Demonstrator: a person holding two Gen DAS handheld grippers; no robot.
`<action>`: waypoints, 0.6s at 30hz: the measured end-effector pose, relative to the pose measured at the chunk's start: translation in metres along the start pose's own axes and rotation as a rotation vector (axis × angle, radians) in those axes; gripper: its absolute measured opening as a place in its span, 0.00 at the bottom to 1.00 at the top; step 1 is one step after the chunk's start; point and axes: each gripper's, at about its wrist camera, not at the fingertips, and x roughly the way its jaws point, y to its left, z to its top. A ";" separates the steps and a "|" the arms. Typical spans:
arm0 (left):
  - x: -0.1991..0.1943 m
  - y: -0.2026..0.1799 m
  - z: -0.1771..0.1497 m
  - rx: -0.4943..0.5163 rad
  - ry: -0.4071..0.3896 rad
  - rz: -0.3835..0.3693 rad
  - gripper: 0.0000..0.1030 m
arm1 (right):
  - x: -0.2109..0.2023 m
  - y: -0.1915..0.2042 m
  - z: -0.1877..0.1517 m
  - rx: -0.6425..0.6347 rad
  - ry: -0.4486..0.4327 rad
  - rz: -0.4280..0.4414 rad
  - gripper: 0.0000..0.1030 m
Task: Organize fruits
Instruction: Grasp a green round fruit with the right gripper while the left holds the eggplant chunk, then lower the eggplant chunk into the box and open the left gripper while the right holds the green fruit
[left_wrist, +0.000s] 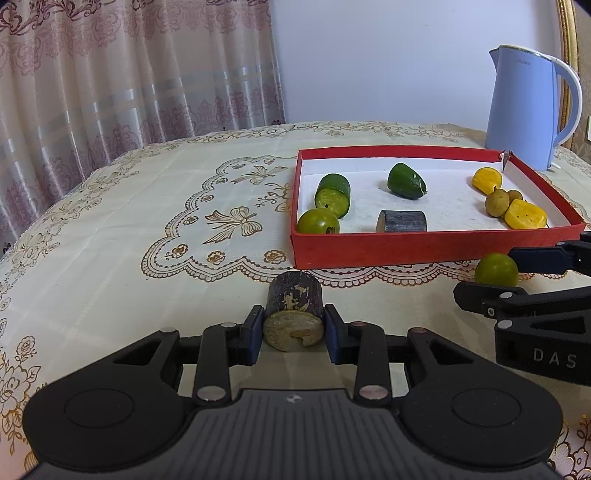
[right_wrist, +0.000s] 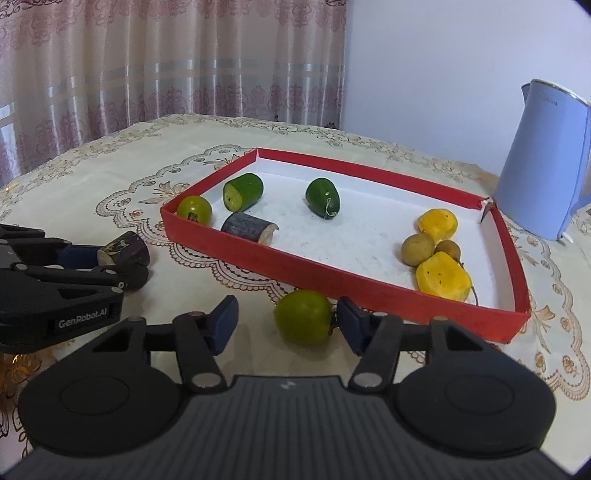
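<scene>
My left gripper (left_wrist: 294, 334) is shut on a dark purple sugarcane piece (left_wrist: 293, 314) that rests on the tablecloth in front of the red tray (left_wrist: 406, 249); it also shows in the right wrist view (right_wrist: 125, 251). My right gripper (right_wrist: 286, 323) is open around a green round fruit (right_wrist: 303, 321) on the cloth; the right pad touches it and the left pad stands apart. That fruit also shows in the left wrist view (left_wrist: 495, 269). The tray (right_wrist: 332, 273) holds two cucumber pieces, a green fruit, a sugarcane piece, two yellow chunks and two longans.
A light blue kettle (left_wrist: 532, 107) stands behind the tray's far right corner, also in the right wrist view (right_wrist: 546, 162). A patterned cream tablecloth (left_wrist: 166, 221) covers the table. A curtain (left_wrist: 129, 74) hangs behind the left side.
</scene>
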 end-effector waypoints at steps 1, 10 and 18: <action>0.000 0.000 0.000 0.000 0.000 0.000 0.32 | 0.001 0.000 0.000 0.003 0.001 -0.001 0.55; 0.001 0.000 0.000 0.004 -0.001 0.006 0.32 | 0.006 -0.003 -0.001 0.013 0.018 -0.021 0.45; 0.000 -0.001 0.000 0.009 -0.001 0.013 0.32 | 0.008 -0.009 -0.002 0.026 0.022 -0.032 0.31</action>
